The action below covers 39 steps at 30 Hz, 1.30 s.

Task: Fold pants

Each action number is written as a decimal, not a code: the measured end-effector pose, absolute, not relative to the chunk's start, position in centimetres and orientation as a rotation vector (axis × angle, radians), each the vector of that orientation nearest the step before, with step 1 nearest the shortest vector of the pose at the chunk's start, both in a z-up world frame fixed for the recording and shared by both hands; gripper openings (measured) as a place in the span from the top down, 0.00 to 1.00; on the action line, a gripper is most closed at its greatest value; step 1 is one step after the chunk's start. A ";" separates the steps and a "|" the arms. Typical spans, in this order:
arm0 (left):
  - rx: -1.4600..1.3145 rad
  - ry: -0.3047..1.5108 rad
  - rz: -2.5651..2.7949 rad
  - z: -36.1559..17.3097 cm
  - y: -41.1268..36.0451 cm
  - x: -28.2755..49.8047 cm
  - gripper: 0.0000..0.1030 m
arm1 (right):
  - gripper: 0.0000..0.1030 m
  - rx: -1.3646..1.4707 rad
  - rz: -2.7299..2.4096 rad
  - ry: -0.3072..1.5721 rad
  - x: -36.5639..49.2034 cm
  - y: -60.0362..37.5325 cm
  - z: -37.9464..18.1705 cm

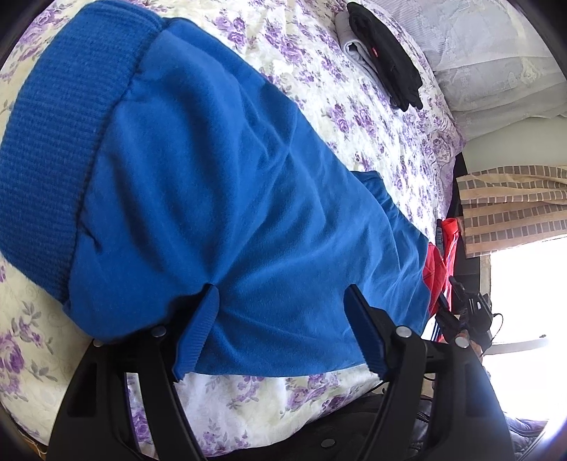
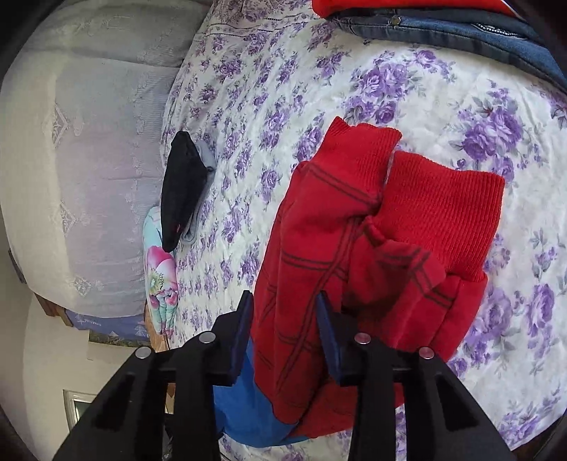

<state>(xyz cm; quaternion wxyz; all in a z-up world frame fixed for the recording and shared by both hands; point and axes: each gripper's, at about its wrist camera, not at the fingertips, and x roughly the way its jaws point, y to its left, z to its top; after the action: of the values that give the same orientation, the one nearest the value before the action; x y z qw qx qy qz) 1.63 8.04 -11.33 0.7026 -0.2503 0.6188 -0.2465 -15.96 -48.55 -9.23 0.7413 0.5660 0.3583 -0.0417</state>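
The pants (image 2: pixel 354 248) ran under the right gripper (image 2: pixel 285 321), their lower part hidden by its frame. A denim garment (image 2: pixel 460 32) was cut off by the top edge. The black stack (image 1: pixel 382 53) covered most of a grey garment (image 1: pixel 349 48).

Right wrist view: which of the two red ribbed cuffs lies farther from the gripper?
The upper-left cuff, partly tucked behind the other. The lower-right cuff overlaps it and sits closer to the right gripper.

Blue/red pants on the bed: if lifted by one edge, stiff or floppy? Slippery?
Probably floppy: the pants lie in soft creases on the bedspread, so they'd drape. Fleecy surface suggests decent grip. The ribbed red cuffs look thicker and may hang heavier.
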 end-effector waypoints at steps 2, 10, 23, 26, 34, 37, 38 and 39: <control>-0.557 1.375 -0.552 -11.3 8.1 1.6 0.31 | 0.62 1.236 -0.112 0.776 -17.1 -48.7 -8.8; -0.569 1.382 -0.562 -11.5 8.1 1.9 0.29 | 0.63 1.300 -0.139 0.765 -15.7 -48.7 -12.0; -0.578 1.389 -0.574 -11.6 8.0 2.1 0.29 | 0.94 0.706 -0.211 0.608 -19.4 -44.4 1.0; -0.577 1.395 -0.575 -11.6 7.9 2.2 0.29 | 0.94 0.626 -0.275 0.721 -19.3 -44.1 -1.5; -0.572 1.412 -0.592 -11.7 7.9 2.5 0.29 | 0.62 1.352 -0.272 0.700 -25.9 -50.8 -11.9; -0.567 1.413 -0.587 -11.6 7.8 2.5 0.29 | 0.55 1.317 -0.288 0.619 -27.3 -52.2 -10.2; -0.564 1.414 -0.586 -11.6 7.7 2.5 0.29 | 0.55 1.306 -0.306 0.620 -27.5 -52.6 -10.1; -0.562 1.415 -0.585 -11.6 7.7 2.5 0.29 | 0.54 1.305 -0.312 0.619 -27.4 -52.8 -10.2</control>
<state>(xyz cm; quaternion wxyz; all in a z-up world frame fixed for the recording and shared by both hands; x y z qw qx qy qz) 2.54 7.66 -11.61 0.6854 -0.2508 0.6318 -0.2613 -27.36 -52.79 -10.17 0.7391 0.5948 0.2821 -0.1423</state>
